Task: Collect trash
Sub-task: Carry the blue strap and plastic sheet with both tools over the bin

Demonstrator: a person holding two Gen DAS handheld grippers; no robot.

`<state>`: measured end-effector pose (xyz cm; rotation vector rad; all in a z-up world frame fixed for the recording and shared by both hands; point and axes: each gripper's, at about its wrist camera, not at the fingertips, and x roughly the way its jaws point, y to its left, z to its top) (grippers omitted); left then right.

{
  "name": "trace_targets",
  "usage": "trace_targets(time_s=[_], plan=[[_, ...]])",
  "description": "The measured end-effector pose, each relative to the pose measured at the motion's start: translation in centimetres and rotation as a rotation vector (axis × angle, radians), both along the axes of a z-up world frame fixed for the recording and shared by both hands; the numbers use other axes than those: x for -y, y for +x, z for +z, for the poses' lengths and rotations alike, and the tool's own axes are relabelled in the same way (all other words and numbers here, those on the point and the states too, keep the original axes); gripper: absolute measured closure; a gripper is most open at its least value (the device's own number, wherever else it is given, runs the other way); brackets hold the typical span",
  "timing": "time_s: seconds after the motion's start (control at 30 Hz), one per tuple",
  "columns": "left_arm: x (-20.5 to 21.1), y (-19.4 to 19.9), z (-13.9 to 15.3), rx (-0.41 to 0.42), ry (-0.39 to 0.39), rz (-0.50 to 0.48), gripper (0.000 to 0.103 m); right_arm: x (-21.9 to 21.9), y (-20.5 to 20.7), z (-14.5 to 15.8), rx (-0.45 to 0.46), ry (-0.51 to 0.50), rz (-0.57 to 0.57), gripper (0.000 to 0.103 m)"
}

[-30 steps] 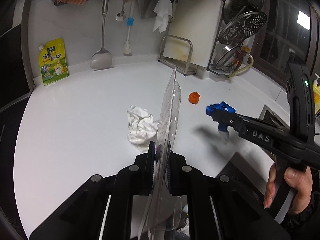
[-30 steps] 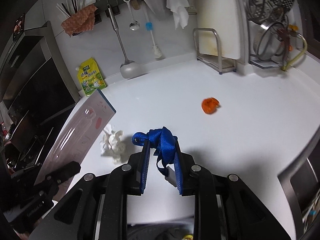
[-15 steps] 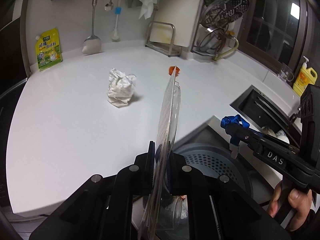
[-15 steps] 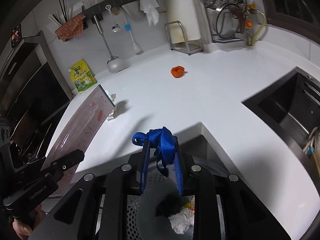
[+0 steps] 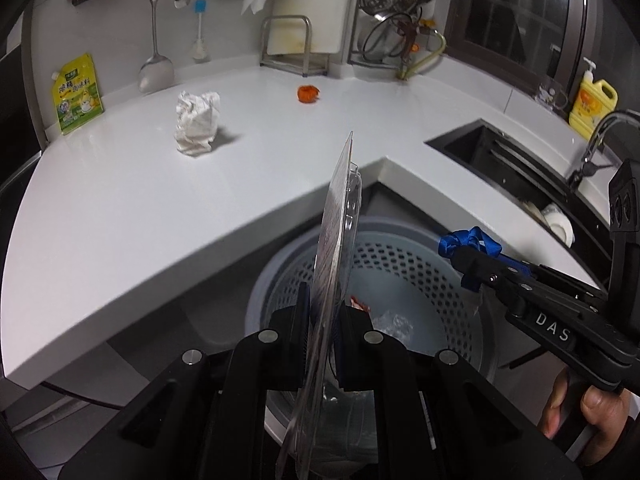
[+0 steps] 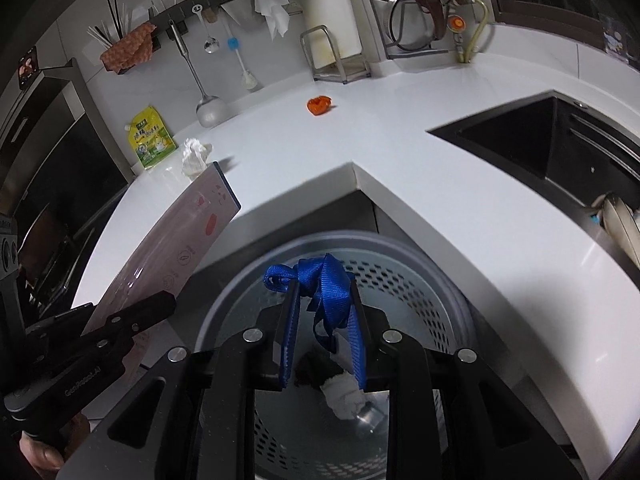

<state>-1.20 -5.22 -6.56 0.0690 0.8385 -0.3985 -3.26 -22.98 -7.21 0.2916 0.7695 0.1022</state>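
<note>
Drop-off step. Left hand-held gripper pinching plastic package, right hand-held gripper pinching blue strap, both above bin below desk inner corner. Next: release both. Paper wad, orange scrap remain near desk's back edge.

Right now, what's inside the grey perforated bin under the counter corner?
The grey perforated bin holds a crumpled white tissue, something dark and a clear plastic scrap. The tongs and held items cover the rest.
</note>
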Motion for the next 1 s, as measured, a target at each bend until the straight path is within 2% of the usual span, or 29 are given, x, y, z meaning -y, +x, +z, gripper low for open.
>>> trace_targets(time_s=[0.23,0.53,1.0], plan=[[1.1,-1.4,-2.5,-0.050,0.037,-0.028,0.092,0.8,-1.8,-1.9,-0.036,0.018,-0.017,0.080],[1.9,-1.3,-5.1,-0.110,0.070,-0.033,0.092,1.1,-2.9,-3.4,-0.046,0.027,-0.022,0.079],[2.3,-0.5,-6.2,-0.129,0.101,-0.022,0.092,0.8,-1.6,-4.9,-0.074,0.033,-0.008,0.079]])
